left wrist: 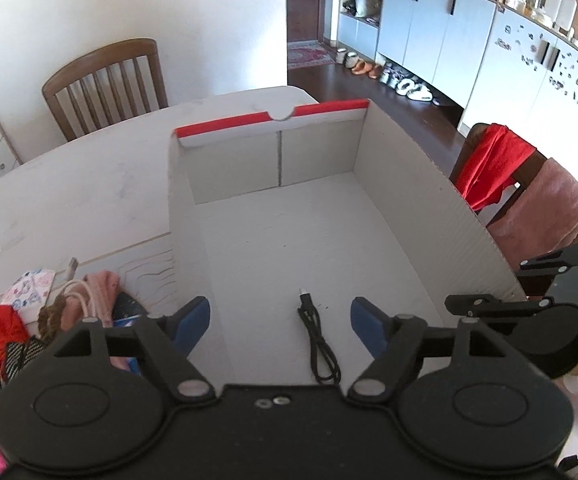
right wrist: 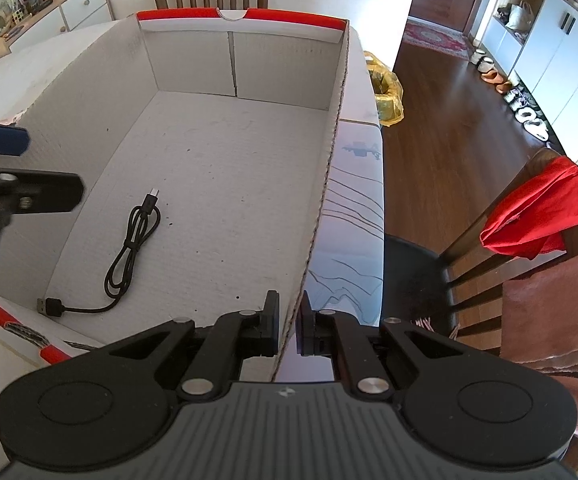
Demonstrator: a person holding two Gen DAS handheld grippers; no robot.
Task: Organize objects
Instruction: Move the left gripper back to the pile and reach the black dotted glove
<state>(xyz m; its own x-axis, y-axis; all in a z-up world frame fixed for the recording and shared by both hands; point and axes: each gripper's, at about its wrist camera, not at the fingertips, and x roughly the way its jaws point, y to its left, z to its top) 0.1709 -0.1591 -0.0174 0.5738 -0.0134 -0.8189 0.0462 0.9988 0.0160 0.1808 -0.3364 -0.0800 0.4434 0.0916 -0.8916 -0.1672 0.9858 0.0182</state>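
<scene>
**A Big Box, One Cable, and a Pile Waiting**

A sunny dining room is showing wooden chairs and pale cupboards around a white worktop [left wrist: 89, 184]. On the far left a pile of soft things [left wrist: 61, 304] is lying on the worktop beside the box: a printed cloth, something pink, a braided cord. These are looking light and floppy, so pinching a thick fold should be the easiest hold.

Next, the left tool [left wrist: 281, 320] is hanging over the box with its blue fingers spread wide, holding nothing.

The cardboard box [right wrist: 225, 12] is sitting open in the middle. Only a black cable [right wrist: 133, 236] is lying inside, loosely looped, thin and bendy.

On the right, the right tool [right wrist: 287, 324] is pinching the box's right wall, likely keeping it steady.
</scene>
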